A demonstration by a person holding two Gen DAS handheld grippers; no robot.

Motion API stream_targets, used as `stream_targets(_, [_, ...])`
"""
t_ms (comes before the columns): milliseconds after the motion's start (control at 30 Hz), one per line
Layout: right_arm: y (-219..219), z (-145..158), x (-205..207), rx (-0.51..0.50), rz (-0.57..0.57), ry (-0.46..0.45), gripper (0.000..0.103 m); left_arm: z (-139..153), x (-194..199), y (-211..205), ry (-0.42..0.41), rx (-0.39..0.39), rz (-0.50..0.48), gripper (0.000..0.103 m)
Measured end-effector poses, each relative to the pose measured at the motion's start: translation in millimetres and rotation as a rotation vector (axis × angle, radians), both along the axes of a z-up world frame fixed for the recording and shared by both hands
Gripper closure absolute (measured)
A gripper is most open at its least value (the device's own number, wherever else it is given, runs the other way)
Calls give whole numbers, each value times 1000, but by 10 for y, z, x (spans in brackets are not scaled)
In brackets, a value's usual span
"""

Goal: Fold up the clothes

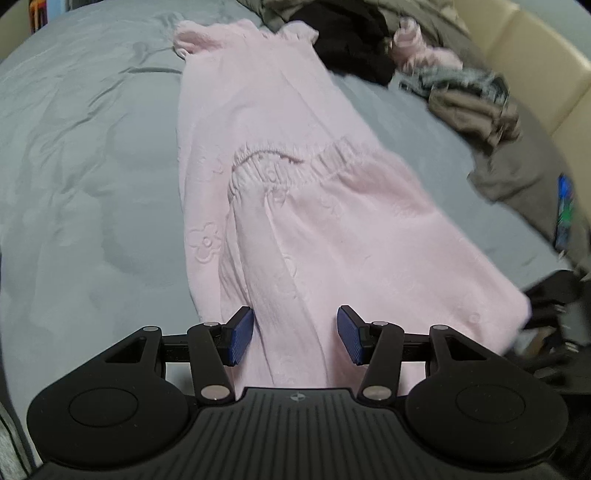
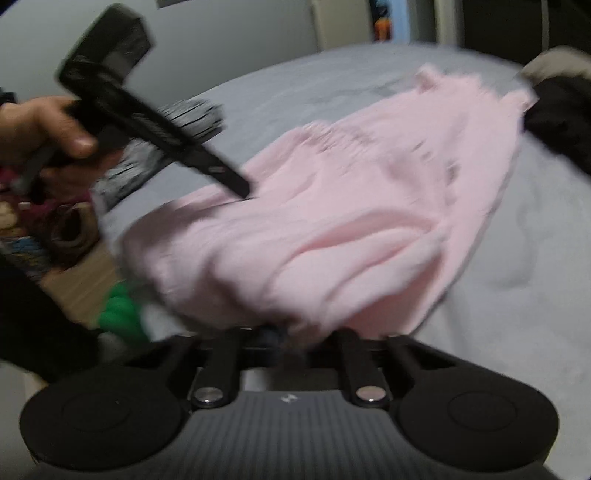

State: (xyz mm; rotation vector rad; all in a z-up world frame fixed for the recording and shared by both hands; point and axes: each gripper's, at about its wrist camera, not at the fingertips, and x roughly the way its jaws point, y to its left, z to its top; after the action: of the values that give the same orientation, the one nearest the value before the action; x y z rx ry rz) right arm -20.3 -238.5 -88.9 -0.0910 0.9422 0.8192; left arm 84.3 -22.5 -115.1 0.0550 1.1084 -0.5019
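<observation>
A bedroom in a home, by the look of it. A bed (image 1: 74,155) fills most of both views, covered in a grey, creased sheet with a faint pressed pattern. Along its far edge runs a cream padded headboard (image 1: 517,48). Loose laundry lies heaped near that headboard: a black garment (image 1: 351,40), grey-brown clothes (image 1: 476,107) and a small pink piece (image 1: 417,48), while pink pyjama trousers (image 1: 280,206) with an elastic waist lie spread across the sheet. Beside the bed, wooden floor (image 2: 79,277) shows, cluttered with blurred household things, among them something bright green (image 2: 120,314). A pale wall (image 2: 229,33) rises behind
</observation>
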Motion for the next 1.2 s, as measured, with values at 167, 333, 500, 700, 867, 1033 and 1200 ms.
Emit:
stream_targets(167, [-184, 110, -268, 73, 69, 61, 94, -66, -12, -39, 6, 51, -16, 55])
stream_targets(333, [-356, -75, -233, -115, -80, 94, 90, -2, -60, 23, -4, 65, -13, 55])
stream_targets(500, [-526, 153, -331, 14, -125, 13, 42, 218, -240, 175, -60, 65, -56, 55])
stream_targets(700, [-551, 322, -218, 149, -234, -36, 61, 282, -539, 168, -97, 58, -166, 55])
stream_targets(867, [-101, -31, -88, -79, -176, 13, 78, 15, -616, 92, -27, 117, -161, 55])
stream_targets(1033, [-163, -24, -107, -64, -248, 23, 60, 94, -684, 275, -61, 134, -122, 55])
stream_targets(1200, [-356, -13, -93, 52, -354, 90, 39, 118, -764, 541, -14, 59, -51, 50])
